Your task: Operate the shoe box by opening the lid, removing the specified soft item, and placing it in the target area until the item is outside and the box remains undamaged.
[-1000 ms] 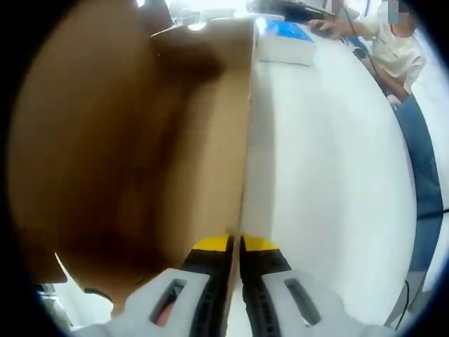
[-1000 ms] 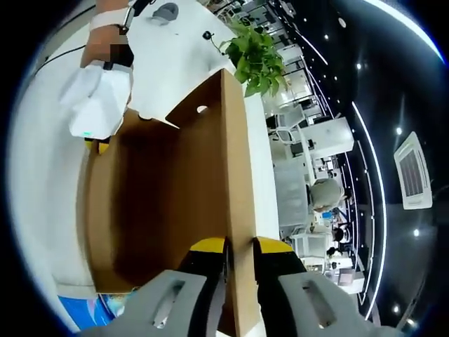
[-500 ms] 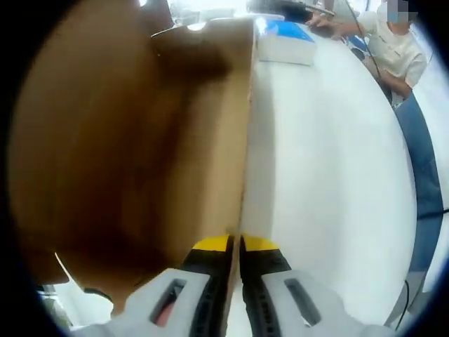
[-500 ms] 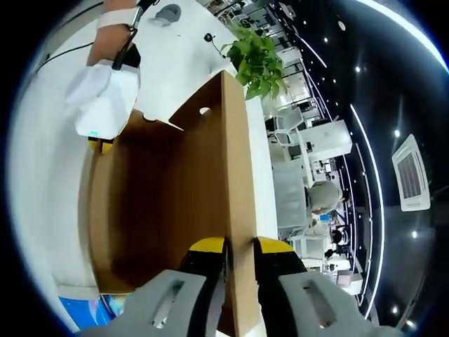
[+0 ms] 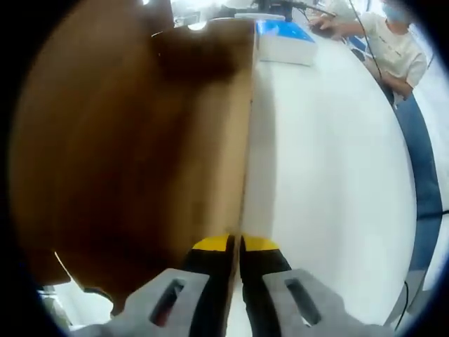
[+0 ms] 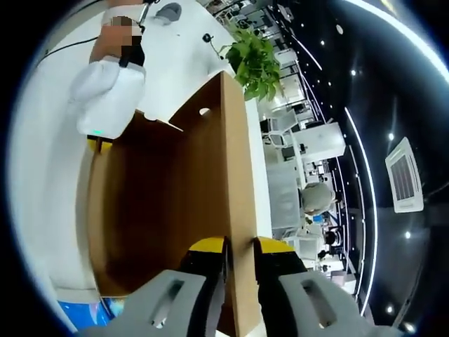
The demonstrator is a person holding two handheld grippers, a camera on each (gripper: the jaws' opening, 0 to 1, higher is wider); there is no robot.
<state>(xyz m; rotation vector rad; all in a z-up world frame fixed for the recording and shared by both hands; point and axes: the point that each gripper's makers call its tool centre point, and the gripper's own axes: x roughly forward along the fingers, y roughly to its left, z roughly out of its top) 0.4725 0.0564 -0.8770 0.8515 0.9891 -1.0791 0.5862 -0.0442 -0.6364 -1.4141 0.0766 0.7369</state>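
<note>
Table [image 5: 330, 175]: white and broad, it carries everything you are working on; in your left gripper view it runs away to the right of the box toward a seated person at the far edge.

Shoe box [image 5: 126, 140]: brown cardboard, sitting on the table. In your left gripper view its inner wall takes up the left half, with the wall's thin edge running straight up from your jaws. In your right gripper view [image 6: 168, 196] you look into the brown interior, with a raised cardboard panel standing edge-on and a small hole near its top corner.

Soft item: you cannot make it out in either view; the box interior that shows is bare brown card.

Plant [image 6: 256, 60]: green and leafy, standing beyond the top of the raised panel in your right gripper view.

Blue and white box [image 5: 284, 38]: lies on the table just past the far corner of the shoe box.

Left tool [image 5: 235, 243]: your yellow-tipped jaws are pressed nearly together, pinching the thin edge of the box wall. It also shows in your right gripper view [image 6: 98, 144] at the box's far side, white-bodied, with a hand behind it.

Right tool [image 6: 238, 246]: your jaws sit on either side of the raised panel's edge, gripping it.
</note>
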